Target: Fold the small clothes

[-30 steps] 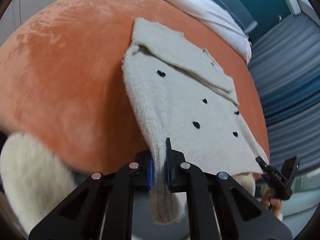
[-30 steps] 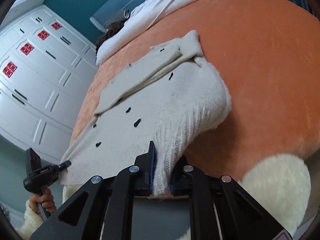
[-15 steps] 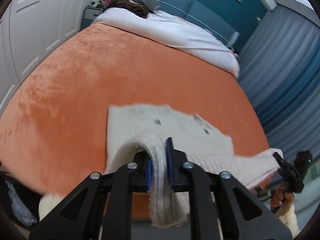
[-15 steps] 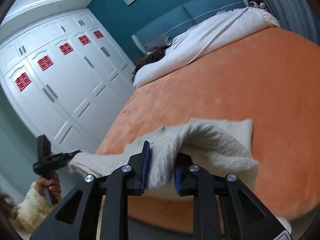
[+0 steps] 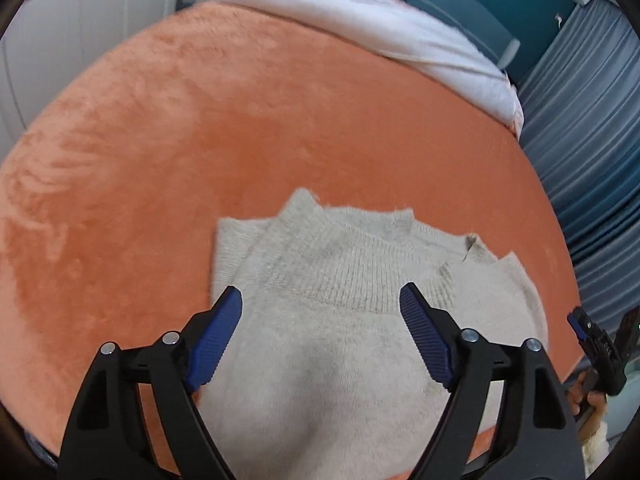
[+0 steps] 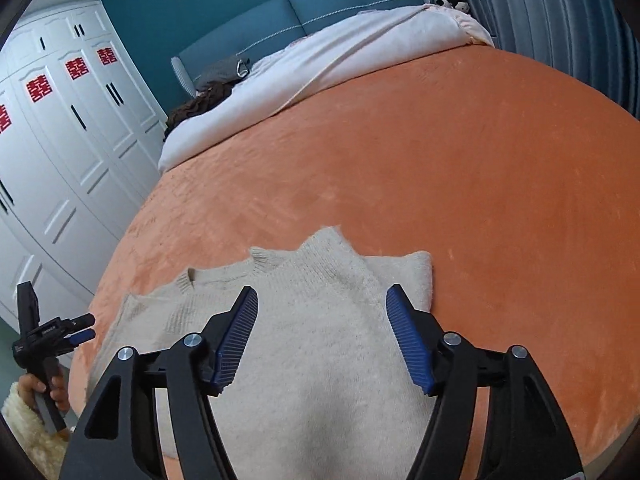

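A small cream knit sweater (image 5: 340, 320) lies folded over on the orange bed cover (image 5: 200, 140), its ribbed hem edge lying across the far part. It also shows in the right wrist view (image 6: 320, 340). My left gripper (image 5: 320, 304) is open and empty just above the sweater's left part. My right gripper (image 6: 320, 300) is open and empty above the sweater's right part. The right gripper shows at the right edge of the left wrist view (image 5: 592, 340); the left gripper shows at the left edge of the right wrist view (image 6: 52, 332).
A white duvet (image 6: 340, 60) lies bunched at the head of the bed before a blue headboard (image 6: 300, 12). White wardrobe doors (image 6: 60, 140) stand on the left, grey-blue curtains (image 5: 592, 140) on the right. The bed's near edge lies just below the sweater.
Both grippers carried the sweater's near edge up and forward over the rest, folding it in half, then opened and let go. The black heart pattern is now hidden.
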{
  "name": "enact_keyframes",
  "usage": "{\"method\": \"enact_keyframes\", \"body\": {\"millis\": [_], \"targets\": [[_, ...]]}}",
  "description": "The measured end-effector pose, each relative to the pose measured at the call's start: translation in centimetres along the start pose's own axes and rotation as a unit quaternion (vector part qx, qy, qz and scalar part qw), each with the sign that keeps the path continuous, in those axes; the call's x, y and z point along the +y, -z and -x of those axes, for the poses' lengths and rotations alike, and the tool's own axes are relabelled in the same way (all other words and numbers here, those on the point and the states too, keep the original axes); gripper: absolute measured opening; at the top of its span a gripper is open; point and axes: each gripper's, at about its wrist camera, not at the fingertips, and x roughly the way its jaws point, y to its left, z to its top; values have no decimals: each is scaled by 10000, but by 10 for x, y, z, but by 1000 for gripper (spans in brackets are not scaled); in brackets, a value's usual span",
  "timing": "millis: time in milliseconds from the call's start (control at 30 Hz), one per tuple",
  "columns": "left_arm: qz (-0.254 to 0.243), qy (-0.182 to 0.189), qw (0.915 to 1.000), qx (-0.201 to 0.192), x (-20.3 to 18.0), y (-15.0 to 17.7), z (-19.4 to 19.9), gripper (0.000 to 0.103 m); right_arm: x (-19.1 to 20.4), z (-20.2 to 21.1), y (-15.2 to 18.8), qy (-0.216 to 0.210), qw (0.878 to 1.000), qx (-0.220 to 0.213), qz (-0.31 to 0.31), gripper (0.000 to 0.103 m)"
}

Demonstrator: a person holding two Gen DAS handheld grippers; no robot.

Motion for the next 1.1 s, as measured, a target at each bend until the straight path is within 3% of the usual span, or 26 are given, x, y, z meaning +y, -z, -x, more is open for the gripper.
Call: {"method": "enact_keyframes", "body": {"millis": [100, 133, 200, 233, 300, 333, 433, 533, 600, 667, 733, 800, 833, 867, 933, 1033, 1100], "targets": [[-195, -138, 9996, 151, -7, -5, -27, 77, -3, -35, -4, 136, 9993, 341, 85, 67], [-279, -227, 9992, 168, -10, -6, -33, 70, -4, -50, -6, 183, 9985, 501, 78, 67], [-308, -314, 9984, 366, -12, -9, -48, 38, -4, -72, -4, 345, 9965, 759, 73, 67], [-216, -223, 9980, 548, -11, -11, -56, 0, -4, -83, -3, 414, 9949, 913, 105, 64], [-60, -112, 9981, 604, -11, -12, -59, 0, 2, -91, 0, 303, 9931, 1109, 215, 13], [-178, -136, 9986, 481, -18, -13, -52, 0, 5, -86, -1, 155, 9932, 1131, 207, 7], [-481, -132, 9986, -152, -34, -24, -12, 0, 16, -30, -15, -561, 9976, 353, 175, 6], [-237, -169, 9977, -611, -23, -47, 17, 0, -3, 17, -27, -663, 9971, -344, -162, 6], [-198, -409, 9981, -406, -11, -55, 3, 0, -29, -2, -22, -271, 9991, -36, -327, 6], [123, -250, 9996, 16, 4, -54, -17, 0, -49, -30, -8, 14, 9977, 428, -523, 6], [111, -49, 9998, 153, 4, -45, -24, 0, -55, -41, 3, -65, 9962, 616, -620, 6], [-67, -11, 9997, 230, -2, -37, -30, 19, -53, -45, 9, -145, 9958, 658, -614, 7], [-168, -43, 9995, 259, -6, -31, -34, 39, -52, -47, 11, -178, 9955, 694, -612, 9], [-231, -126, 9994, 226, -8, -29, -36, 52, -52, -47, 12, -160, 9954, 721, -605, 13], [-340, -264, 9988, 243, -11, -27, -45, 60, -51, -51, 10, -65, 9954, 737, -605, 15], [-341, -364, 9978, 439, -11, -27, -65, 57, -47, -58, 11, -4, 9946, 788, -671, 34], [-384, -314, 9975, 495, -10, -26, -71, 24, -40, -74, 10, 73, 9937, 944, -597, 35]]}}
